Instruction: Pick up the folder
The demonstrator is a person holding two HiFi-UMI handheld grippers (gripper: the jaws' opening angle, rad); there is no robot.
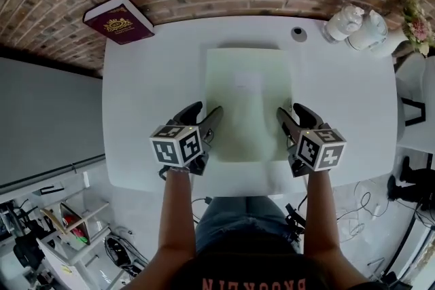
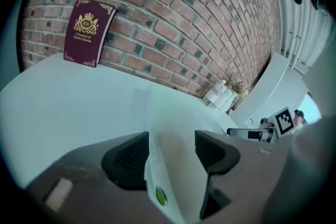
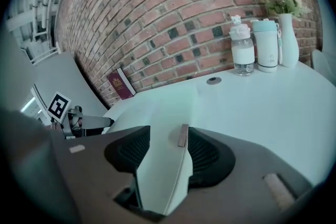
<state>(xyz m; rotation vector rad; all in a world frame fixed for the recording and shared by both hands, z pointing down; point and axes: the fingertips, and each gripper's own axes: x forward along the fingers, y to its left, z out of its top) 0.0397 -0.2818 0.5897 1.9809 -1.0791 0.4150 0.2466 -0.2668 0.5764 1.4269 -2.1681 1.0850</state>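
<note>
On the white table (image 1: 146, 78), the folder (image 1: 248, 102) lay flat in the middle, its long sides running from near to far. The left gripper (image 1: 208, 109) sat at its left edge and the right gripper (image 1: 291, 110) at its right edge, both towards the near end.

Each gripper's own view showed the same thing. The left gripper (image 2: 170, 152) had its jaws spread wide with the folder's (image 2: 173, 128) left edge between them. The right gripper (image 3: 168, 147) matched it, with the folder's (image 3: 160, 134) right edge in the gap. Neither pair looked clamped yet, so I judged the step in hand to be the closing of both grips.

To do that well, both should close together and bite well in from the edge, not at the very lip. The lift should then keep the two hands level, since a thin sheet held at two points tends to sag or twist (and smooth plastic can slide out of ribbed pads).

It was a pale green rectangle, faintly see-through, with a small lighter patch near its centre. A green dot (image 2: 160, 195) showed on its left edge and a small brown tab (image 3: 182, 135) on its right edge. It looked thin and bendy.

A dark red book (image 1: 119, 20) leaned on the brick wall at the far left, well clear of the work.
</note>
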